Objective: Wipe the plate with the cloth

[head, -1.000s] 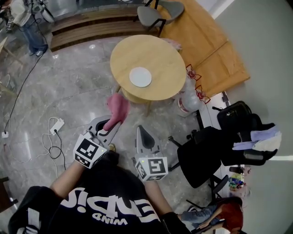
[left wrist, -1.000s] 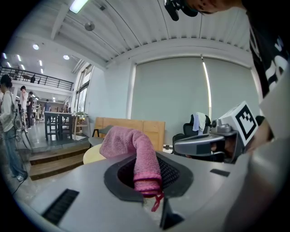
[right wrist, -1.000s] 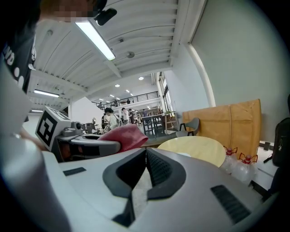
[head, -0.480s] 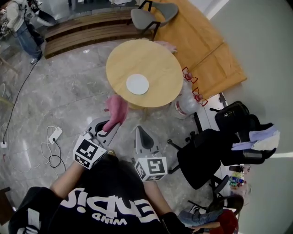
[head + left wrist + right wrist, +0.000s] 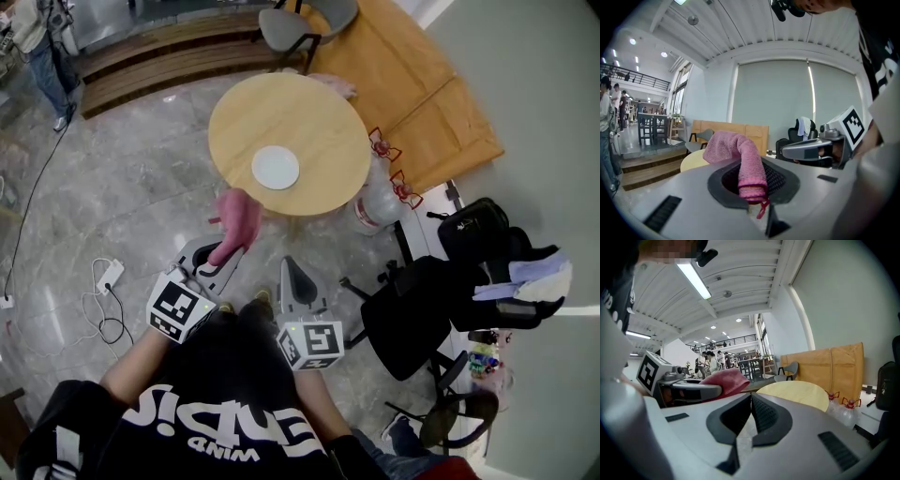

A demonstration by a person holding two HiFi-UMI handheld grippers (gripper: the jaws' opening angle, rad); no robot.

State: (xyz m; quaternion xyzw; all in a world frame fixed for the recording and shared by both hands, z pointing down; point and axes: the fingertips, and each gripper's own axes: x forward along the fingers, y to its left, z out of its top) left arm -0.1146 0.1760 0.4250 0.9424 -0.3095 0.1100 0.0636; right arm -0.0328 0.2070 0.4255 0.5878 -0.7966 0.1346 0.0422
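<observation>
Both arms bent, forearms out ahead of torso. On the left, left grey two-jaw gripper (image 5: 228, 251) angles forward and slightly right, jaws clamped on a pink terry cloth (image 5: 239, 216) that sticks out past the tips. Beside it, right grey two-jaw gripper (image 5: 292, 273) points straight ahead, jaws pressed together, nothing between.

The head camera looks steeply down from above the person's shoulders, taking in the left gripper (image 5: 223, 253), the right gripper (image 5: 289, 269) and the round tabletop (image 5: 314, 122) well beyond the jaws. Each gripper camera sits low, close behind its own jaws, facing along them and slightly upward — ceiling fills the top. Both share the tabletop ahead of the jaws and catch the other gripper beside them; the cloth (image 5: 740, 154) in the left jaws shows in all three.
</observation>
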